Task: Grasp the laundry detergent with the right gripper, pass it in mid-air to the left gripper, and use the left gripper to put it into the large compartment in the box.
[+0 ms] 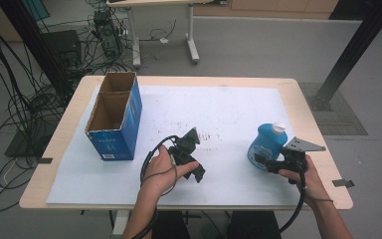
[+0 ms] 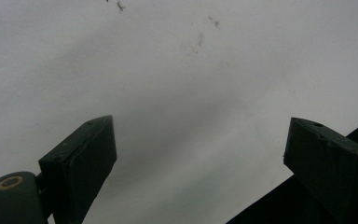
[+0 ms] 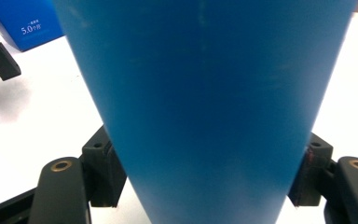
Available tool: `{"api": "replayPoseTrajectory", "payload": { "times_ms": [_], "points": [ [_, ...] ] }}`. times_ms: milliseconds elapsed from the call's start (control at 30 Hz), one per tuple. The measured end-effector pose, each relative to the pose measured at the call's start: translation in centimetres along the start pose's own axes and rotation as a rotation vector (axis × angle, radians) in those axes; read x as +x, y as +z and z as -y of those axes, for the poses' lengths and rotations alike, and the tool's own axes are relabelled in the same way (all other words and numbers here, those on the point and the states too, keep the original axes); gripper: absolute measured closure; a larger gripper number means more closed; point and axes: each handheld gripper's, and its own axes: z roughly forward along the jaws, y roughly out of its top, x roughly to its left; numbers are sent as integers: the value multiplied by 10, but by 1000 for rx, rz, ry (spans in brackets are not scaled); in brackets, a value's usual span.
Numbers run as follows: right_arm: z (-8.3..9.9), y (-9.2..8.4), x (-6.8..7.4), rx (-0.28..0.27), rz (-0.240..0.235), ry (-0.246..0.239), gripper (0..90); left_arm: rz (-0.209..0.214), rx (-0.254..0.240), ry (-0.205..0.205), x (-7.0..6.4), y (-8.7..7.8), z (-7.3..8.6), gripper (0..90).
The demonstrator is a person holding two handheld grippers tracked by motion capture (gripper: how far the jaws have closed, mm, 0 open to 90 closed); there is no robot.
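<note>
Forearms come in from the bottom of the high view, each hand carrying a hand-held gripper. On the right, the right hand-held gripper (image 1: 261, 160) sits low at the base of a blue bottle (image 1: 266, 142) with a white cap, which stands upright on the white sheet (image 1: 229, 109) covering the bench (image 1: 303, 99), toward its right side. Seen from the right gripper view, the bottle's blue body (image 3: 205, 102) sits between the two black jaws, and both pads lie against its sides: the jaws are clamped on it. Over at the middle of the sheet, the left hand-held gripper (image 1: 194, 134) is held just above the surface, well apart from the bottle. Its jaws stand wide apart in the left gripper view, with bare sheet between them. An open blue cardboard box (image 1: 114, 119) with two compartments stands at the sheet's left edge.
</note>
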Motion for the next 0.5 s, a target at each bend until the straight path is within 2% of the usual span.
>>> {"api": "replayPoseTrajectory", "payload": {
  "times_ms": [200,233,500],
  "points": [
    [0,0,0,-4,11,-2,345,1,-1,-2,0,0,0,97],
    [0,0,-1,-11,19,-4,375,1,-1,-1,0,0,0,97],
    [1,0,1,-23,36,-32,393,0,0,0,0,0,0,96]
  ]
}}
